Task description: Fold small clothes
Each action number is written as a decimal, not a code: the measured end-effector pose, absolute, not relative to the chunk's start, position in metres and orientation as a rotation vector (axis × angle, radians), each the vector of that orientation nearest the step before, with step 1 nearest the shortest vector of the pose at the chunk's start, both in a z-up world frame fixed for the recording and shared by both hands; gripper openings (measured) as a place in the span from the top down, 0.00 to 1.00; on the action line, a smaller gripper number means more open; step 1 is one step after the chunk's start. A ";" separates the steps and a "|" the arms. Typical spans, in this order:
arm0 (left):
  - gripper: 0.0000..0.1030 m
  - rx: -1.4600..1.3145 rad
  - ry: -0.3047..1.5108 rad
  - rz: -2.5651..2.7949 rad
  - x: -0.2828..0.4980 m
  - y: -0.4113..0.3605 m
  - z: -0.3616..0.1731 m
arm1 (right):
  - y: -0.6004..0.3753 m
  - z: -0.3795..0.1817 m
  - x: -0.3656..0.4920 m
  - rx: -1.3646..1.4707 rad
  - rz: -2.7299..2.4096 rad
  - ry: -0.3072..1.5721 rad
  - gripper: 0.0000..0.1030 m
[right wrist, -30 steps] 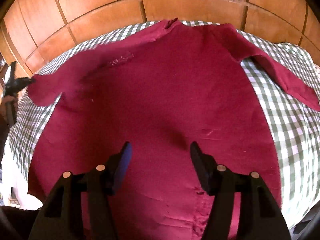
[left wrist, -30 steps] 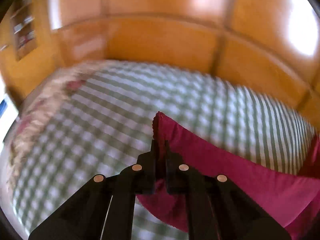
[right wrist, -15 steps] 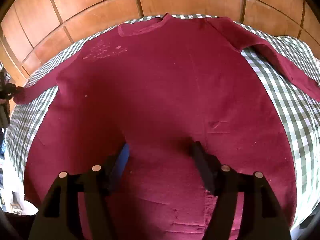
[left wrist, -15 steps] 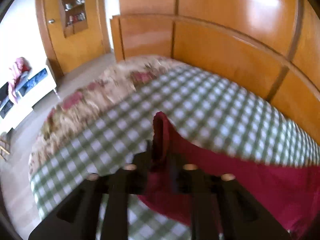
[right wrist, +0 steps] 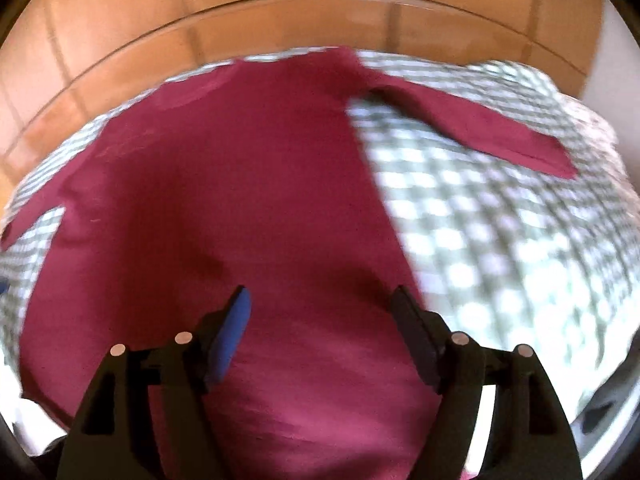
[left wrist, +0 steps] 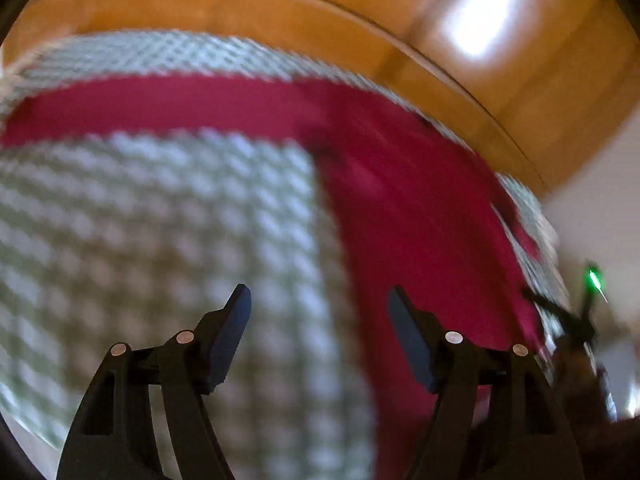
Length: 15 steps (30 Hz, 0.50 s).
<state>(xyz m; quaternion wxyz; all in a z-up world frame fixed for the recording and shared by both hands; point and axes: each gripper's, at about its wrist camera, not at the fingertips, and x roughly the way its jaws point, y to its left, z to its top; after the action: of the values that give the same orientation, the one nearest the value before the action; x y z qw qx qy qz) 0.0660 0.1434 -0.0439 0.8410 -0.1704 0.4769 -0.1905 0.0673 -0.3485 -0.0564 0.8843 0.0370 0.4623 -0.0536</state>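
A dark red long-sleeved shirt lies spread flat on a green-and-white checked bedcover, neck toward the wooden headboard, both sleeves stretched out sideways. In the blurred left wrist view its left sleeve runs across the top and its body down the right. My left gripper hangs over bare bedcover beside the shirt's edge, jaws opening, nothing between them. My right gripper hovers over the shirt's lower body, jaws opening and empty. The right gripper also shows small at the left view's right edge.
A wooden headboard and panelled wall close off the far side of the bed. The checked bedcover extends wide to the left of the shirt. The right sleeve ends near a rumpled flowered fabric at the bed's right side.
My left gripper let go of the left sleeve cuff, opened wide and swung back over the bedcover beside the shirt. The sleeve now lies flat. My right gripper shifted right and opened a little more.
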 end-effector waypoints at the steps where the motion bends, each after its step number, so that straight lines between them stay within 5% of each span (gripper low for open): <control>1: 0.32 -0.354 1.029 -0.422 0.058 0.132 -0.050 | -0.360 -0.059 0.062 0.090 -0.124 0.978 0.27; 6: 0.43 -0.341 1.065 -0.398 0.033 0.098 -0.067 | -0.379 -0.071 0.030 0.144 -0.059 1.032 0.28; 8: 0.82 -0.373 1.086 -0.403 0.035 0.097 -0.069 | -0.375 -0.072 0.020 0.139 -0.028 1.031 0.41; 12: 0.92 -0.329 1.080 -0.380 0.031 0.088 -0.065 | -0.352 -0.070 0.007 0.080 0.050 1.029 0.85; 15: 0.93 -0.319 1.053 -0.376 0.029 0.090 -0.057 | -0.344 -0.060 -0.003 0.050 0.085 1.003 0.93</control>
<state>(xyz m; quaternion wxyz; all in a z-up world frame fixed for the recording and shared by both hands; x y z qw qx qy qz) 0.0285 0.0897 -0.0575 0.8357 -0.1507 0.4973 -0.1777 -0.0026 -0.3445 -0.0597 0.8756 0.0240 0.4807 0.0405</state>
